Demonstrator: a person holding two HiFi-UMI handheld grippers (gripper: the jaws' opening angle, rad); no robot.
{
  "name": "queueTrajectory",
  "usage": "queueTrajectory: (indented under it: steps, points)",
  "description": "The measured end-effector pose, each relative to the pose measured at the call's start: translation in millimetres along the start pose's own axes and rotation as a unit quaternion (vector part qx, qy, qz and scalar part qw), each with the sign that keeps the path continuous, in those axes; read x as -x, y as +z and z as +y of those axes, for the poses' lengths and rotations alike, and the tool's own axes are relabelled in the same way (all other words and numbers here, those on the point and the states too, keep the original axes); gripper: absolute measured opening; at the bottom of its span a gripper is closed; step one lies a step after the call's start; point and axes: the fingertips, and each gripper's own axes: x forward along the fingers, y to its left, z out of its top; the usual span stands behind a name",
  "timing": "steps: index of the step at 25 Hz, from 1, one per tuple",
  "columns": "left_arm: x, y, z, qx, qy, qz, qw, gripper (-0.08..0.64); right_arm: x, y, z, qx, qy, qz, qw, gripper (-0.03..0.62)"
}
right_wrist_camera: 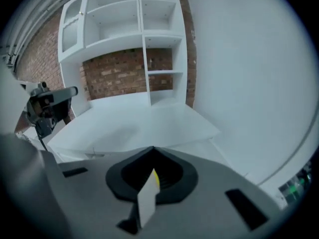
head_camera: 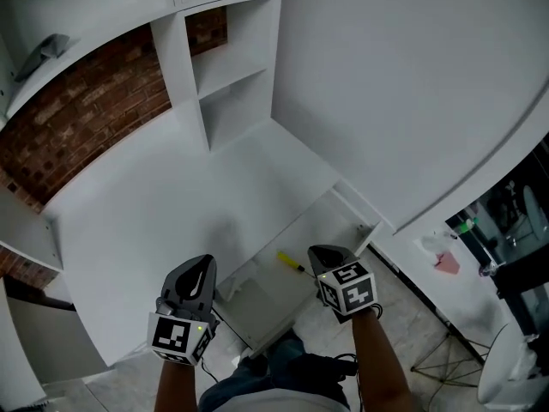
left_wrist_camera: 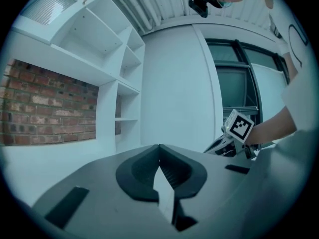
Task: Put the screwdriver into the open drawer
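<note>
Since the screwdriver [head_camera: 290,263] is likely light, stiff and slick along its shaft, the yellow handle looks the surest hold. It lies in the open drawer [head_camera: 257,297], at nine o'clock from the right gripper [head_camera: 324,257]. That gripper and the left gripper [head_camera: 201,266] both have their jaws together on nothing.

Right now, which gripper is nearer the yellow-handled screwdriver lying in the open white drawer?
Right. The right gripper hangs just beside the screwdriver, over the drawer; the left gripper is farther off, at the white countertop's edge.

A yellow-handled screwdriver [head_camera: 290,263] lies in the open drawer [head_camera: 330,226] below the white desktop [head_camera: 171,204]
</note>
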Motion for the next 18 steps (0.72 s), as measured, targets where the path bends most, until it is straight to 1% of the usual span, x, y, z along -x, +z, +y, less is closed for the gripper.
queueTrajectory:
  steps: [1,4,6,8,13,18]
  points:
    - [4,4,-1,0.001,-0.006,-0.01,0.9999,0.012,13,6,6,0.003,-0.007,-0.015,1.0,0.012]
    - [17,12,-7,0.001,-0.027,-0.017,0.9995,0.012,55,20,26,0.011,-0.038,-0.058,0.998,0.012]
    - [26,17,-11,-0.007,-0.042,-0.035,0.9985,0.012,84,27,41,0.003,-0.054,-0.089,0.995,0.011]
    - [35,19,-17,-0.006,-0.057,-0.044,0.9974,0.012,111,31,53,-0.002,-0.07,-0.115,0.991,0.011]
    - [55,32,-37,-0.007,-0.088,-0.059,0.9943,0.012,164,30,72,0.0,-0.111,-0.145,0.983,0.011]
    - [68,42,-52,-0.009,-0.099,-0.078,0.992,0.012,200,28,83,-0.001,-0.132,-0.17,0.977,0.011]
